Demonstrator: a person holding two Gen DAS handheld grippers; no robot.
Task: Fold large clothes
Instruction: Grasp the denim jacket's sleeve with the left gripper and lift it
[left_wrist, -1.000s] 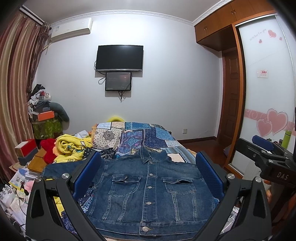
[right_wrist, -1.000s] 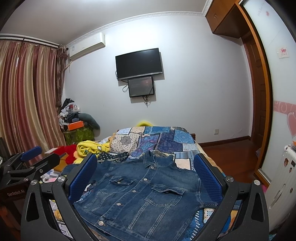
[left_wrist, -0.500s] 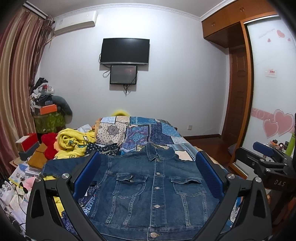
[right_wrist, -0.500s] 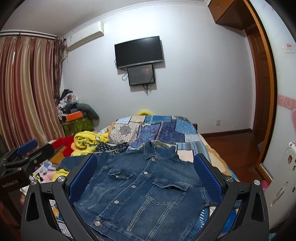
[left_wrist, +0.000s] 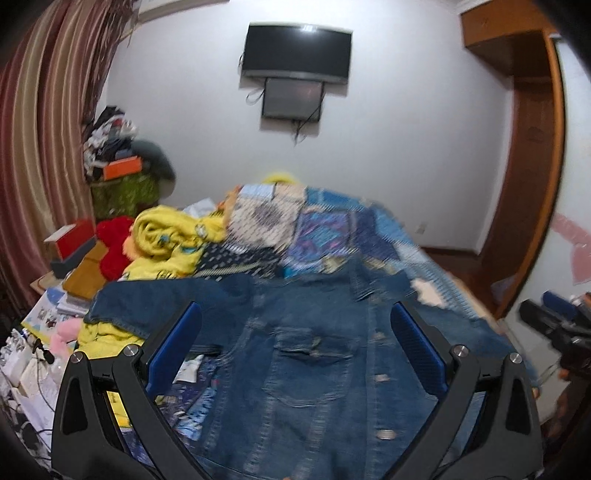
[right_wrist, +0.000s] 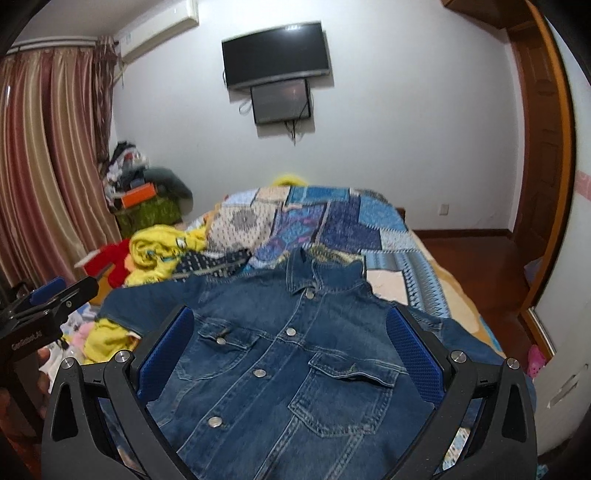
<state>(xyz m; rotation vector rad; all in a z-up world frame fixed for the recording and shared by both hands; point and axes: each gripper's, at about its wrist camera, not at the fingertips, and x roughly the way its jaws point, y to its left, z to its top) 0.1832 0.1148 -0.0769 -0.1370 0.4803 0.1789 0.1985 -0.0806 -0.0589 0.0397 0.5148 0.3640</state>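
I see the denim jacket (right_wrist: 295, 362) lying front-up and buttoned on the bed (right_wrist: 424, 258), spread between and beyond both sets of fingers. My left gripper (left_wrist: 295, 343) has its blue fingers (left_wrist: 173, 347) wide apart and holds nothing; that view is blurred. My right gripper (right_wrist: 288, 347) is likewise spread above the chest pockets, gripping nothing, collar pointing away past the fingertips.

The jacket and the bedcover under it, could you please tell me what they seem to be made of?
The jacket looks like blue denim, matte and faded, with visible seams and shiny metal buttons. The bedcover appears to be printed patchwork cotton, perhaps quilted; the fibre cannot be told.
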